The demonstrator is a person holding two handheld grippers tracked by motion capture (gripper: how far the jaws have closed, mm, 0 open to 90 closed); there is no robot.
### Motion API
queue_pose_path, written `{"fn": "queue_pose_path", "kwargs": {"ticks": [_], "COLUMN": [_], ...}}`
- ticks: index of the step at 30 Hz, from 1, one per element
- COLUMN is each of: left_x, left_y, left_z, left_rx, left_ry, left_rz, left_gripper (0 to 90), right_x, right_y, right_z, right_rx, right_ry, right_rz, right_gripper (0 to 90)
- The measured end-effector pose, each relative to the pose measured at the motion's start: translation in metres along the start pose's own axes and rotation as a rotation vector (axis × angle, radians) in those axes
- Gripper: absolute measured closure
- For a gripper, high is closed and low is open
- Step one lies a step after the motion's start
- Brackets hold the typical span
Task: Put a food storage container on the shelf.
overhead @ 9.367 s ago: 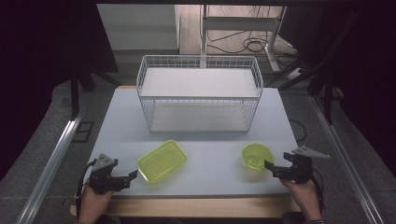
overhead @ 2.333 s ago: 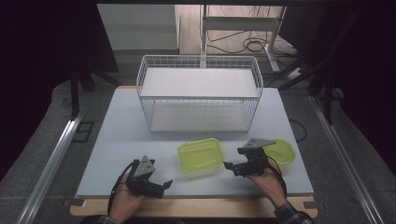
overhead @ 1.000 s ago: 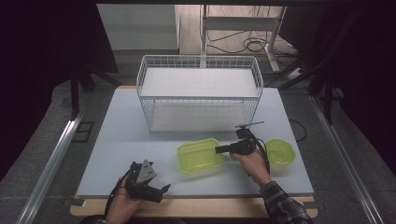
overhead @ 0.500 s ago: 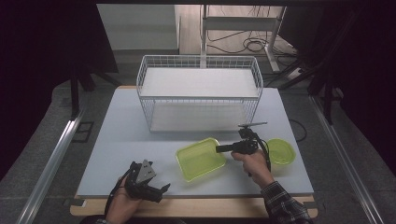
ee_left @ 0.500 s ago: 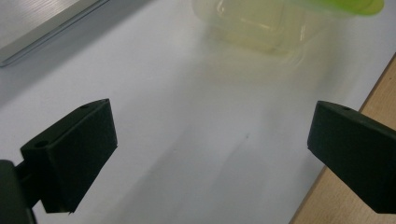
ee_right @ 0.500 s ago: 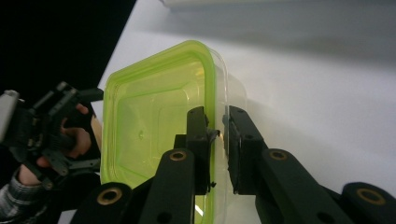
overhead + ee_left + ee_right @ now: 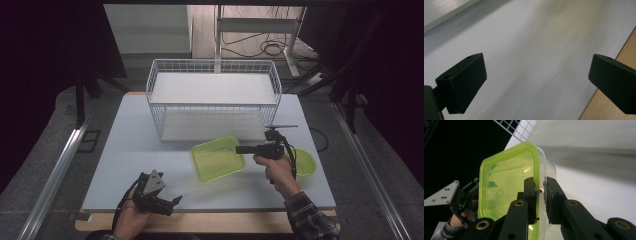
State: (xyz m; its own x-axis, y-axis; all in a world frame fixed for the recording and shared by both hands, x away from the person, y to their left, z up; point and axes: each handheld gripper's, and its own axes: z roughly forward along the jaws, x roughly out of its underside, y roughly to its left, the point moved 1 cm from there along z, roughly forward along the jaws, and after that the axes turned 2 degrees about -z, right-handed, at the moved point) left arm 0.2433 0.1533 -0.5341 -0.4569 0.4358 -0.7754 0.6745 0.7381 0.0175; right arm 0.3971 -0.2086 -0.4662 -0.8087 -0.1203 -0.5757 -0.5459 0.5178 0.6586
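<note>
A yellow-green rectangular container (image 7: 217, 159) hangs tilted just above the white table (image 7: 130, 145), in front of the wire basket (image 7: 212, 62). My right gripper (image 7: 240, 149) is shut on its right rim. In the right gripper view the container's wall (image 7: 506, 182) is pinched between my right gripper's (image 7: 540, 186) pads, which have just closed onto it. My left gripper (image 7: 175, 202) rests near the table's front edge, open. In the left gripper view there is only bare table between my left gripper's (image 7: 536, 75) jaws.
A round green bowl (image 7: 306, 162) sits on the table behind my right hand. The white wire basket stands at the back middle. The table's wooden front edge (image 7: 614, 57) runs close to the left gripper.
My right gripper has closed on the container's rim and risen, lifting and tilting the container. The left gripper has stayed in place.
</note>
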Motion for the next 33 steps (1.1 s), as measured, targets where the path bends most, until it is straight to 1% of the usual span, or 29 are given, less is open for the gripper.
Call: {"fn": "queue_pose_path", "kwargs": {"ticks": [2,4,6,8,9,14,26,33], "left_x": [0.000,0.000,-0.001,-0.001,-0.001,0.000,0.000,0.000], "left_y": [0.000,-0.001,-0.001,-0.001,-0.001,-0.001,-0.001,-0.001], "left_z": [0.000,0.001,0.001,0.002,0.002,0.003,0.004,0.005], "left_rx": [0.001,0.008,0.009,0.014,0.017,0.023,0.030,0.029], "left_ry": [0.000,0.000,0.001,0.000,-0.001,-0.003,-0.003,-0.002], "left_rz": [0.002,0.003,0.004,0.002,0.001,-0.003,0.004,0.008], "left_gripper": [1.4,1.4,1.4,1.3,1.3,1.3,1.2,1.1], "right_x": [-0.003,-0.009,-0.011,-0.017,-0.017,-0.026,-0.048,-0.066], "right_y": [0.004,0.010,0.011,0.017,0.017,0.026,0.043,0.057], "right_z": [-0.004,-0.010,-0.011,-0.017,-0.017,-0.026,-0.036,-0.041], "right_rx": [-0.004,-0.002,-0.001,-0.004,-0.004,-0.006,0.005,0.005], "right_ry": [-0.009,-0.027,-0.031,-0.043,-0.043,-0.071,-0.100,-0.129], "right_rz": [-0.001,-0.016,-0.022,-0.031,-0.031,-0.041,-0.060,-0.075], "right_gripper": [80.0,80.0,80.0,80.0,80.0,80.0,80.0,80.0]}}
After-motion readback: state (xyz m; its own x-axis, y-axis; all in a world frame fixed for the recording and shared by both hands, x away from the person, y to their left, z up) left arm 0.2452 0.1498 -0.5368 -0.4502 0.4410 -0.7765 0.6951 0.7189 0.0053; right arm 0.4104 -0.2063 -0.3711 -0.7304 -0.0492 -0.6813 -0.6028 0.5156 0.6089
